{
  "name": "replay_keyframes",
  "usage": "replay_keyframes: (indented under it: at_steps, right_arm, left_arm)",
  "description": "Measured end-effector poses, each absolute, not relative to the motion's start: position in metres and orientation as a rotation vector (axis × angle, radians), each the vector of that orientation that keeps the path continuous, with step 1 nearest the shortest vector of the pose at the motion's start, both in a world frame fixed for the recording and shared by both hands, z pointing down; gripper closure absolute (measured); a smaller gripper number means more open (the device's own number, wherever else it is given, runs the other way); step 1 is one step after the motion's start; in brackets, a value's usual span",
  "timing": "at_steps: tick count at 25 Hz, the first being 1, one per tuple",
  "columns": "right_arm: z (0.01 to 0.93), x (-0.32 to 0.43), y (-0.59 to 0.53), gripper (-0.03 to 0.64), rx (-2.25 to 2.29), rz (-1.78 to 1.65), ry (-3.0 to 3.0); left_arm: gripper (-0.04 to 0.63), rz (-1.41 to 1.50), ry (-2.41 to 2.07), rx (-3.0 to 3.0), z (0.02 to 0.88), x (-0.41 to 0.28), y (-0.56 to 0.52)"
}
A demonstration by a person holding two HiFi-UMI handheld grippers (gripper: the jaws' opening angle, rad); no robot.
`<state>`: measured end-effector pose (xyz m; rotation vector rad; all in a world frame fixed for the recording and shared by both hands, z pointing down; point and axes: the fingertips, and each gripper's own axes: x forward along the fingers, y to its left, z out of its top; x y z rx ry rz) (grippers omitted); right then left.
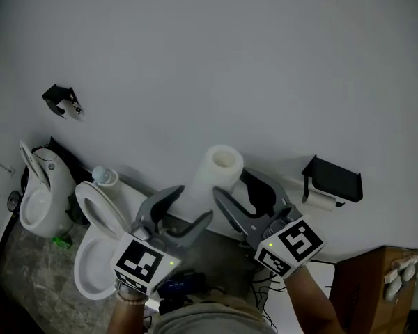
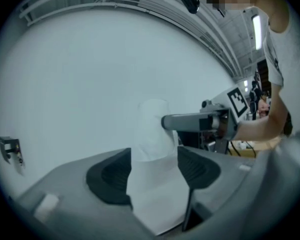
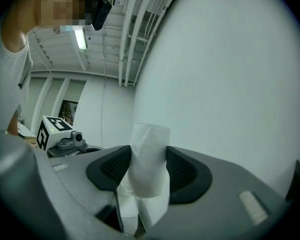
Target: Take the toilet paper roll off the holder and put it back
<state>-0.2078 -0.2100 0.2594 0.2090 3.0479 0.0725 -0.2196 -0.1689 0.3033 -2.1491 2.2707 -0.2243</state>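
White roll (image 1: pixel 218 171) clamped in right gripper (image 3: pixel 148 168) fingers; left gripper (image 2: pixel 153 170) fingers apart; toilet (image 1: pixel 97 211), seemingly, head-view only.

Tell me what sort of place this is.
Probably a restroom mock-up inside a workshop-like hall. A white toilet stands by a white wall, a black paper holder hangs on that wall, and bare ceiling pipes and a strip lamp show overhead.
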Motion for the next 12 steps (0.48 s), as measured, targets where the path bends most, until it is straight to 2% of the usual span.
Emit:
replay_keyframes:
  at_steps: [12]
  right_arm:
    - [0.290,-0.225,-0.139,0.383,0.505,0.025,3.049]
  left_arm:
    - [0.304,-0.316,2.358,-2.065,0.332,-0.231,-0.131]
